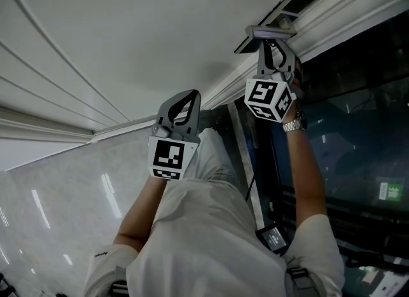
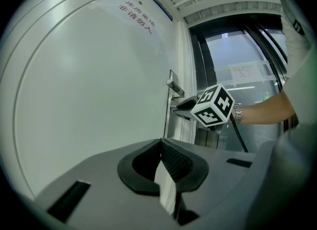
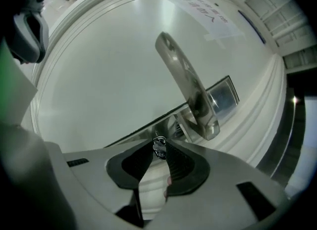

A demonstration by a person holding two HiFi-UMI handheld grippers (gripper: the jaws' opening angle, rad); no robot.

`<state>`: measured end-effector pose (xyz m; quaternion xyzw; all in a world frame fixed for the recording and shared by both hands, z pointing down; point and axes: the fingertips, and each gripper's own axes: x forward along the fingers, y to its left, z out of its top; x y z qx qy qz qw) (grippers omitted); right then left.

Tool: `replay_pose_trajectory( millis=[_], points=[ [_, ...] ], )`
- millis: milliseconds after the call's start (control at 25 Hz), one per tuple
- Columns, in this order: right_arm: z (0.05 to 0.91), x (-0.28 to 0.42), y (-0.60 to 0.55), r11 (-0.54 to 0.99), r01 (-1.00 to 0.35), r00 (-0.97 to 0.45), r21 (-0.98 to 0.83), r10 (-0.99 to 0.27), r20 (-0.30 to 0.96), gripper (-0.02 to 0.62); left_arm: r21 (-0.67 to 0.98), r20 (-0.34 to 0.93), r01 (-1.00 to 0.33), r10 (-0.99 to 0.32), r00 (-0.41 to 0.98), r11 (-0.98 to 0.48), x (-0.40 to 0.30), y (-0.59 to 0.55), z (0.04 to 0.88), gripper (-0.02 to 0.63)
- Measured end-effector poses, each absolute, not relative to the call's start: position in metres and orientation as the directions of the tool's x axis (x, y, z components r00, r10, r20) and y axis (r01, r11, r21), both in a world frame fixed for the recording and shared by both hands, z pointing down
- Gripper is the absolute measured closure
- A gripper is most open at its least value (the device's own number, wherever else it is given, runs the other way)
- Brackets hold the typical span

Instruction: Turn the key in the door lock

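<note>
A small silver key (image 3: 159, 147) sticks out of the lock in the metal lock plate (image 3: 220, 98) of a white door (image 3: 114, 75), just below the lever handle (image 3: 190, 88). My right gripper (image 3: 159, 150) is shut on the key's head, pointing straight at the door. In the head view the right gripper (image 1: 273, 45) reaches the door's edge under the handle (image 1: 268, 32). The left gripper view shows the right gripper (image 2: 184, 109) at the lock below the handle (image 2: 173, 84). My left gripper (image 2: 161, 144) hangs back from the door, its tips together with nothing between them; the head view shows the left gripper (image 1: 182, 101) too.
A dark glass panel (image 1: 358, 117) in a black frame adjoins the white door frame (image 2: 185, 70). A notice with red characters (image 2: 138, 15) is stuck high on the door. A black cable (image 2: 238, 135) hangs from the right gripper. Polished pale floor (image 1: 57, 206) lies below.
</note>
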<state>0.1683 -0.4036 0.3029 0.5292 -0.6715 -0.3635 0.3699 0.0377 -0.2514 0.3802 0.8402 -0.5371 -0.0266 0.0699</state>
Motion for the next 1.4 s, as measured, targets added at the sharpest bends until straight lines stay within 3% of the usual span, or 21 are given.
replay_pose_trajectory(
  millis=[280, 360, 760, 1120, 1400],
  points=[
    [0.300, 0.170, -0.404, 0.155, -0.545, -0.161, 0.824, -0.984, 0.078, 0.526, 0.156, 0.039, -0.907, -0.915, 0.401, -0.391, 0.030, -0.249, 0.385, 0.597],
    [0.300, 0.172, -0.405, 0.147, -0.558, -0.148, 0.817, -0.986, 0.076, 0.580, 0.159, 0.041, -0.909, -0.917, 0.396, -0.385, 0.029, -0.249, 0.386, 0.597],
    [0.299, 0.173, -0.406, 0.165, -0.645, -0.146, 0.746, -0.985, 0.092, 0.580, 0.160, 0.049, -0.906, -0.914, 0.403, -0.392, 0.029, -0.250, 0.390, 0.597],
    [0.297, 0.184, -0.411, 0.282, -0.931, -0.239, 0.232, -0.951, 0.196, 0.580, 0.148, 0.050, -0.904, -0.910, 0.411, -0.400, 0.029, -0.251, 0.387, 0.597],
    [0.300, 0.193, -0.415, 0.275, -0.909, -0.348, -0.314, -0.914, 0.208, 0.580, 0.149, 0.062, -0.903, -0.907, 0.416, -0.404, 0.029, -0.249, 0.392, 0.597]
  ],
)
